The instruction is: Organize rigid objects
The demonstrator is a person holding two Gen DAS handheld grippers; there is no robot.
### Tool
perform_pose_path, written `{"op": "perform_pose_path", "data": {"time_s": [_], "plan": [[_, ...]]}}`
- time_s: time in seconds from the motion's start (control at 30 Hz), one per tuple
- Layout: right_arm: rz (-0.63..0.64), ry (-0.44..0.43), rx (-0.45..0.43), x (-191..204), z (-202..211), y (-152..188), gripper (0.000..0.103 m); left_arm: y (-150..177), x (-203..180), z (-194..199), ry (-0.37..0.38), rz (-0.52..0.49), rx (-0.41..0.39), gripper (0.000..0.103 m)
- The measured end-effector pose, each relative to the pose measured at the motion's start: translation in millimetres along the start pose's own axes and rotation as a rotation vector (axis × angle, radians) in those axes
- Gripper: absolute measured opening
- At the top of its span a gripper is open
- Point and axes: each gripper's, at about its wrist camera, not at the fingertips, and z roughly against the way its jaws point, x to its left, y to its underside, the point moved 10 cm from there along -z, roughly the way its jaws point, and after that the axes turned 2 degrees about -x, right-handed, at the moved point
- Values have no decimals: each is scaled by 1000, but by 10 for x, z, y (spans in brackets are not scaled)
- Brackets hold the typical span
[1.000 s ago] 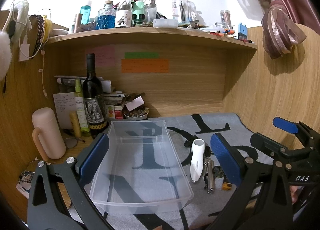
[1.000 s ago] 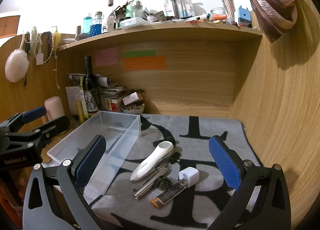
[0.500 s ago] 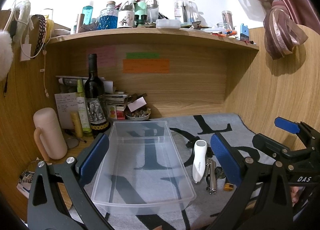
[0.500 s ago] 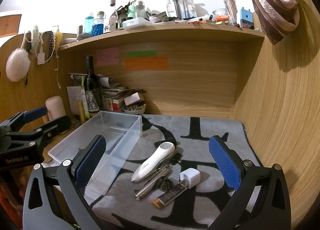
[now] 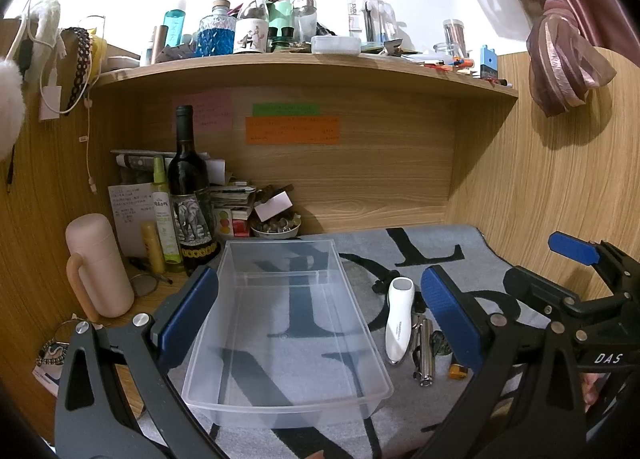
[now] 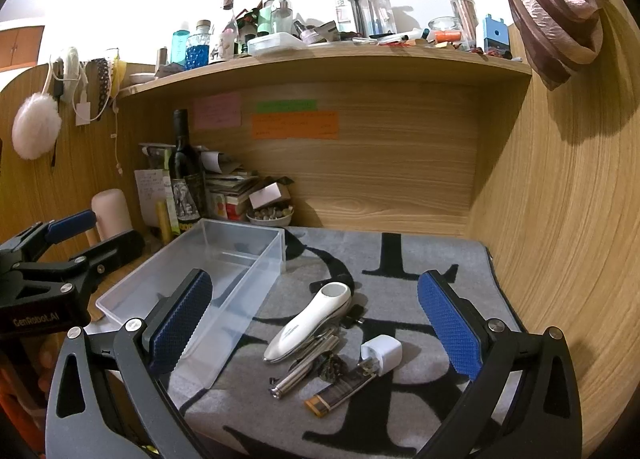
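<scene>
An empty clear plastic bin (image 5: 362, 347) (image 6: 240, 247) lies on the grey lettered mat (image 6: 420, 259). Right of it sits a small pile: a white handheld device (image 6: 308, 321) (image 5: 398, 319), a silver metal tool (image 6: 304, 371) (image 5: 426, 351), a white charger cube (image 6: 382, 353), and a dark lighter with an orange end (image 6: 340, 391). My left gripper (image 5: 320, 315) hangs open above the bin. Over the pile my right gripper (image 6: 316, 327) stands open, holding nothing. Each gripper shows at the edge of the other's view.
A wine bottle (image 5: 188, 187), small bottles, a pink mug (image 5: 98, 267), papers and a bowl crowd the back left corner. Wooden walls close in the back and right. A cluttered shelf (image 5: 304, 63) runs overhead. A tied curtain (image 5: 560, 59) hangs at the upper right.
Both views have shifted only slightly; the bin and the pile sit a little lower in the left wrist view. Nothing was taken hold of or let go.
</scene>
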Motion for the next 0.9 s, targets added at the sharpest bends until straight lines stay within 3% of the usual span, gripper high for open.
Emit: {"op": "perform_pose_path", "data": {"time_s": [0.9], "plan": [[-17,14,3,-82,-28,2,103,11,-71,-60,0,-15,-1,103]]}}
